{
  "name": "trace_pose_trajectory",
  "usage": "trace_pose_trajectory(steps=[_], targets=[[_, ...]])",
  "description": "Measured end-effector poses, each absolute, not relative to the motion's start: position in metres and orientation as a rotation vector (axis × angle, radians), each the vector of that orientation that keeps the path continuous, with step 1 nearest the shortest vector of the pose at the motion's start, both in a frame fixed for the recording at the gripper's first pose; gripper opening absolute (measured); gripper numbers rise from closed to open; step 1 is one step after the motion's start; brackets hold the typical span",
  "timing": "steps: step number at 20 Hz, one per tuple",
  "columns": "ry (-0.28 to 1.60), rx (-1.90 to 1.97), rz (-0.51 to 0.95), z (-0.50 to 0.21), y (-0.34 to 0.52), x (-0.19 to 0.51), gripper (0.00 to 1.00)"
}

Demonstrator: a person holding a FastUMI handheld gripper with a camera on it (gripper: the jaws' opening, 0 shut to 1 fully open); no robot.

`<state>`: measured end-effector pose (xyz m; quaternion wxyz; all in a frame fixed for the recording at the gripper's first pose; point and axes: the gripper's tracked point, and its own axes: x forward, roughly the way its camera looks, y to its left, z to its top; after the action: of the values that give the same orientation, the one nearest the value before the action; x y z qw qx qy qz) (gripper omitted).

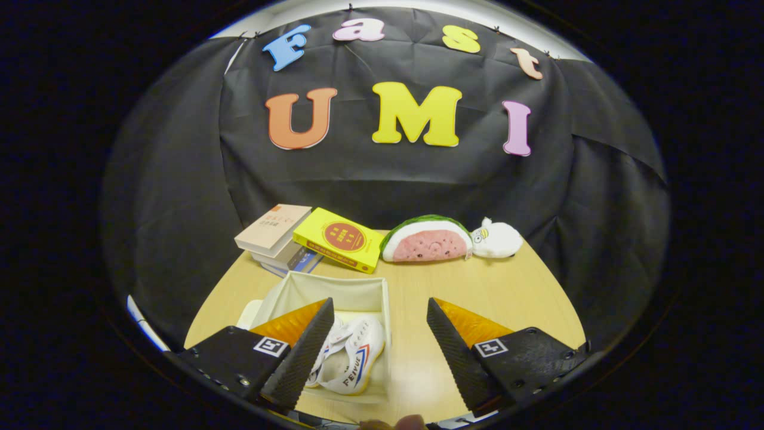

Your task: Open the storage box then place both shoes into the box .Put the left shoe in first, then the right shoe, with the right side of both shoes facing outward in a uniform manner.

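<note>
Fingers of the hand-held gripper [380, 352] stand wide apart with nothing between them but bare table [418, 358]; gripper open, holding nothing. Just ahead of the left finger, partly hidden behind it, sits the storage box [334, 292], open-topped, pale fabric walls. Inside it lies at least one white shoe [352, 361] with a red and blue stripe on its side; a second white shape with laces shows against the left finger, but whether it is the other shoe or part of the same one cannot be told. The box lies to the left of the gap between the fingers, not in line with it. Risk, as judged: if one shoe is not yet in, a careless approach could catch the soft box wall with the left finger and drag or collapse the box; a shoe dropped in could also land with the wrong side outward, breaking the uniform facing. Beyond the box: a stack of books [274, 236], a yellow book [340, 239] leaning on them, then a watermelon-slice plush [427, 240] and a small white plush [498, 237] touching it, all well apart from the fingers.
</note>
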<state>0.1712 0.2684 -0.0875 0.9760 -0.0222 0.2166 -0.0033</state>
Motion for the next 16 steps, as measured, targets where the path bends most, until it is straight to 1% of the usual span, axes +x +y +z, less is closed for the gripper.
trace_pose_trajectory(steps=[9, 13, 16], targets=[[0.206, -0.026, -0.004, 0.004, 0.174, 0.114, 0.97], [0.137, -0.024, -0.012, 0.028, 0.14, 0.085, 0.97], [0.104, 0.027, -0.023, 0.031, 0.124, 0.071, 0.97]])
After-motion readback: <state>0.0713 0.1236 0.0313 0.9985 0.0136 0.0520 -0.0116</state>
